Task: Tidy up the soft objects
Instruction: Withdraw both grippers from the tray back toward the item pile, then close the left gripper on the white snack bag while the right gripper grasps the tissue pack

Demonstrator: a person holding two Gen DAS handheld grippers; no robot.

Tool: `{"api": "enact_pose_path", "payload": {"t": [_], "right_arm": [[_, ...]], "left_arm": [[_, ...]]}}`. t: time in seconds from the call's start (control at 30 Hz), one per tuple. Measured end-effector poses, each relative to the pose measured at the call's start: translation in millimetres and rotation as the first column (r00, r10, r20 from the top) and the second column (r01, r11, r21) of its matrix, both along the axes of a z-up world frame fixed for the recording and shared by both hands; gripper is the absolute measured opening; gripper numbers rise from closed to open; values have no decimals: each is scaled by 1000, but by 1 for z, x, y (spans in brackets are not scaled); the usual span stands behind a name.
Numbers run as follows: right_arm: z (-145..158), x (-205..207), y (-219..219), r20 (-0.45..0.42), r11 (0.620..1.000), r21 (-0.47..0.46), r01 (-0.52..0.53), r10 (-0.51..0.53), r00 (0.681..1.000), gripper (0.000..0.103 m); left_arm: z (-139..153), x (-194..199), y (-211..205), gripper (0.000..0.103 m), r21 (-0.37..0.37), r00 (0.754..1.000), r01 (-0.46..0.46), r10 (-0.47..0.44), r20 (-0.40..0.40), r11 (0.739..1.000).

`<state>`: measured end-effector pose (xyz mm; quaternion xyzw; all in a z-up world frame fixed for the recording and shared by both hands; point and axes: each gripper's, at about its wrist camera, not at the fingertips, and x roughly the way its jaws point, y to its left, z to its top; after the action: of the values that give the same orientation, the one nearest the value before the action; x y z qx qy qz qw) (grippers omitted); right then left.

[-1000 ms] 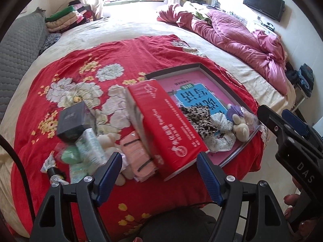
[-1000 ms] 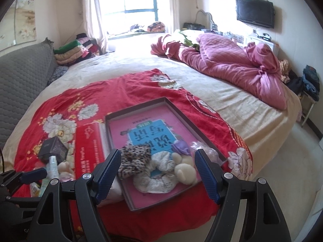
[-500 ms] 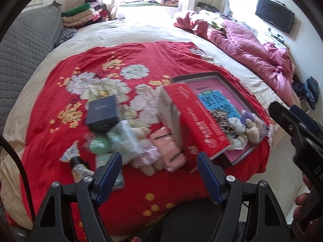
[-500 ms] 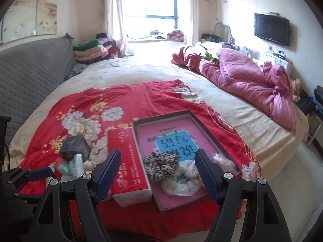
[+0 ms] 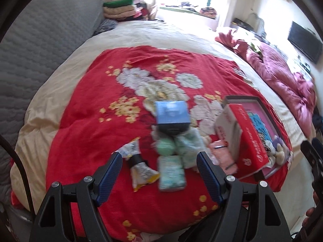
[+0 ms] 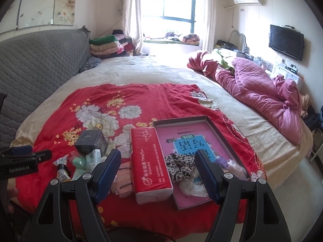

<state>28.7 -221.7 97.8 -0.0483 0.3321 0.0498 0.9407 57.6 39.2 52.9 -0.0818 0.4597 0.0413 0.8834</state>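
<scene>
A red tissue pack (image 6: 150,161) lies on the red floral blanket (image 6: 113,98), leaning on the left rim of a dark tray (image 6: 221,133) with a pink bottom. Inside the tray lie a leopard scrunchie (image 6: 179,164), a white scrunchie (image 6: 191,187) and small plush pieces (image 5: 279,153). Left of the pack sits a pile: a dark box (image 5: 172,117), green soft packs (image 5: 171,166), a pink item (image 5: 222,157) and a snack packet (image 5: 139,166). My left gripper (image 5: 159,173) hangs open above the pile, holding nothing. My right gripper (image 6: 158,171) is open over the tissue pack, also holding nothing.
A crumpled pink quilt (image 6: 262,88) lies on the bed's right side. A grey padded headboard (image 6: 34,60) stands at the left, folded blankets (image 6: 107,44) by the window. A wall television (image 6: 286,41) hangs at the right. The bed's edge runs just below the blanket.
The left gripper's view has swung left, from the tissue pack to the pile of small items. The right gripper has drawn back and tilted up, showing more of the room. Both stayed open.
</scene>
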Motion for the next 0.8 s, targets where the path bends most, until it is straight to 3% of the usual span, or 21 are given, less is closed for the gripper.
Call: {"api": "enact_pose_path", "payload": {"t": [0.33, 0.8], "right_arm": [[-11, -3, 30, -24, 996, -34, -77, 76, 997, 76], [-66, 10, 94, -147, 972, -77, -223, 210, 967, 76]], "left_arm": [[-20, -6, 39, 76, -24, 997, -77, 77, -32, 997], [-75, 2, 54, 76, -67, 988, -100, 91, -127, 993]]}}
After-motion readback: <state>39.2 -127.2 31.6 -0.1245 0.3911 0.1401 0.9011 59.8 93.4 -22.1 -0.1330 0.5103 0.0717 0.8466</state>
